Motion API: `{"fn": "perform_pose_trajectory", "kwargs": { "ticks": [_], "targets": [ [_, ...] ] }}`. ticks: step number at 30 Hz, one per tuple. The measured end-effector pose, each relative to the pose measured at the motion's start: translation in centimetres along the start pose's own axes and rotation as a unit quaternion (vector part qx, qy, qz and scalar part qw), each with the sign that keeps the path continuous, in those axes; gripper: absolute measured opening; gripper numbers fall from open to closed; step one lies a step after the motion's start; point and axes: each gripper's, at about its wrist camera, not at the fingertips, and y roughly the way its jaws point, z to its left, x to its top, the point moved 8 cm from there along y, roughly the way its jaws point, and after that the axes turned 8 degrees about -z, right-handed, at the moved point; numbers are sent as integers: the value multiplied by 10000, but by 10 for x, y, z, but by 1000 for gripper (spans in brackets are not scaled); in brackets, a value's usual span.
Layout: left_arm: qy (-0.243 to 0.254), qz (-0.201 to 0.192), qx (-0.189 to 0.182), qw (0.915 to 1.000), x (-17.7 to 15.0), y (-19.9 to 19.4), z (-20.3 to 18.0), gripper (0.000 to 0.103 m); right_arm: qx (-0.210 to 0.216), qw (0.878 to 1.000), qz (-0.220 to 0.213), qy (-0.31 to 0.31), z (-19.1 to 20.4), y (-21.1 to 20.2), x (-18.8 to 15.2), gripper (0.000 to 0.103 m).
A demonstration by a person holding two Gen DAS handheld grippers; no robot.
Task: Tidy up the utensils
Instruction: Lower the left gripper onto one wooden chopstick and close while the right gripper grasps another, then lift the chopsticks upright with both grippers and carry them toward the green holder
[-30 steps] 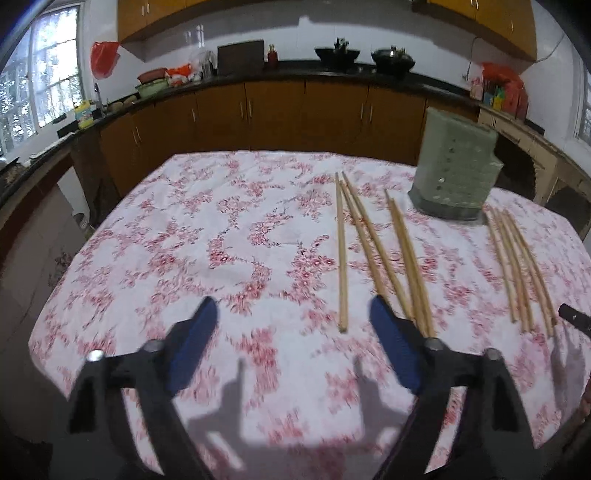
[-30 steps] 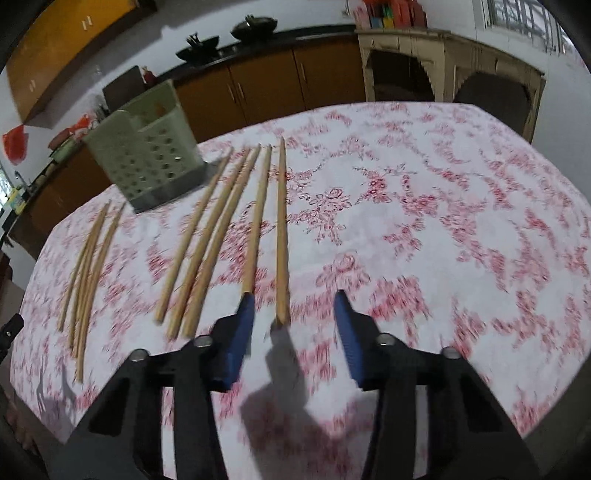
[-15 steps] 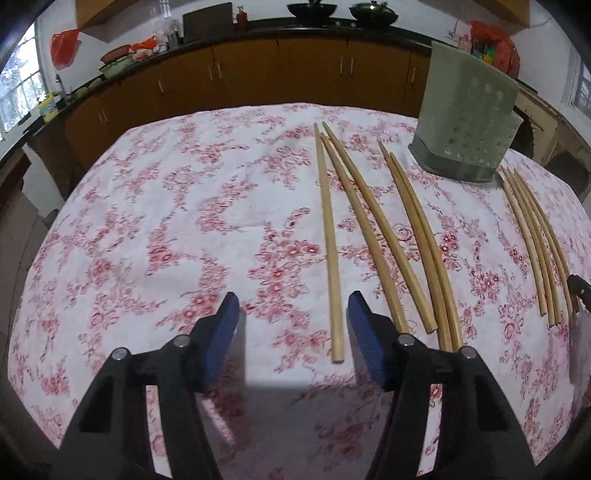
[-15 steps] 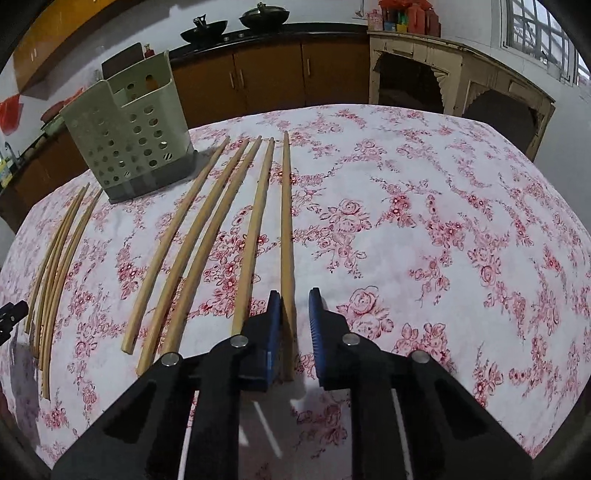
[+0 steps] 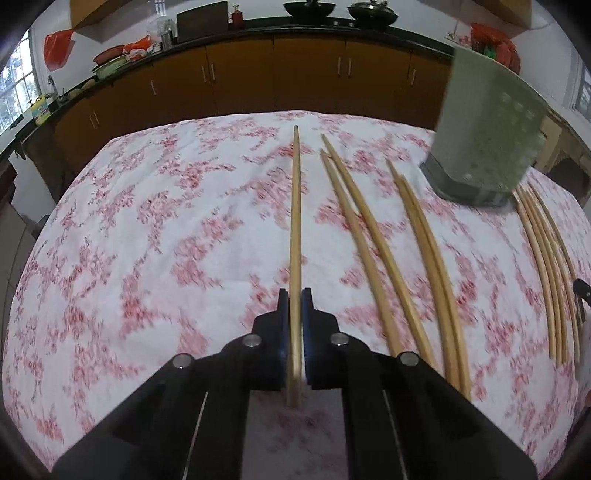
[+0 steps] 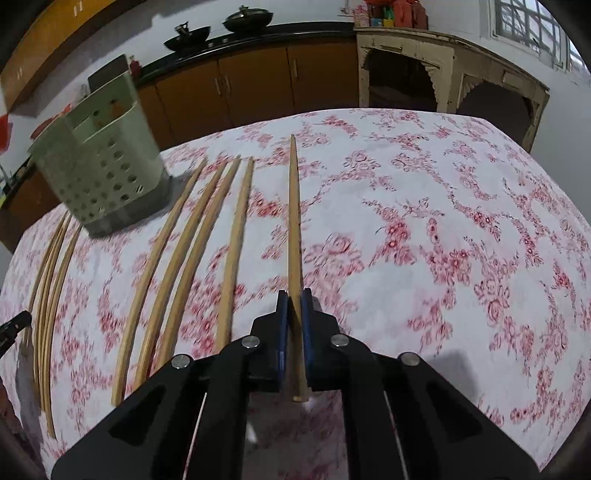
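Nearest the left wrist camera, the left gripper (image 5: 294, 295) is clenched on one chopstick (image 5: 295, 221): both blue pads press its thick end, which pokes out a little behind them. Its long axis runs straight away from the camera, the thin tip pointing toward the far edge of the floral tablecloth (image 5: 166, 240). A second ago these jaws stood wide apart above the cloth with no stick between them; half a second ago they were narrower and the stick lay between them untouched.

The right gripper (image 6: 294, 295) is likewise clamped on a second chopstick (image 6: 294, 221), thick end at the pads, tip pointing away toward the far table edge. A second ago its jaws were partly open around that end; half a second ago they were nearly closed on it.

Taking the green utensil holder (image 6: 99, 177) as landmark: in the right wrist view the held stick is well to its right, and between them lie four loose chopsticks (image 6: 184, 258), all pointing roughly the same way, slightly fanned. Another bundle of thinner chopsticks (image 6: 51, 280) lies to the holder's left. The holder stands upright at the far part of the cloth; in the left view it sits to the right of the held stick.

Beyond the holder run brown kitchen cabinets (image 5: 277, 74) under a dark counter with two woks (image 5: 340, 9).
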Motion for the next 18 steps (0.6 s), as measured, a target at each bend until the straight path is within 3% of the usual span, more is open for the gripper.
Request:
{"fn": "perform_pose_trajectory", "kwargs": {
  "ticks": [8,18],
  "targets": [
    [44,-231,-261,9994,-4,-1,3,9,-16,9998,-115,-140,2,-3,-3,8],
    [147,-233,-188,9994,-5,-2,2,10,-54,9998,-104,-155,2,-4,-4,8]
  ]
}}
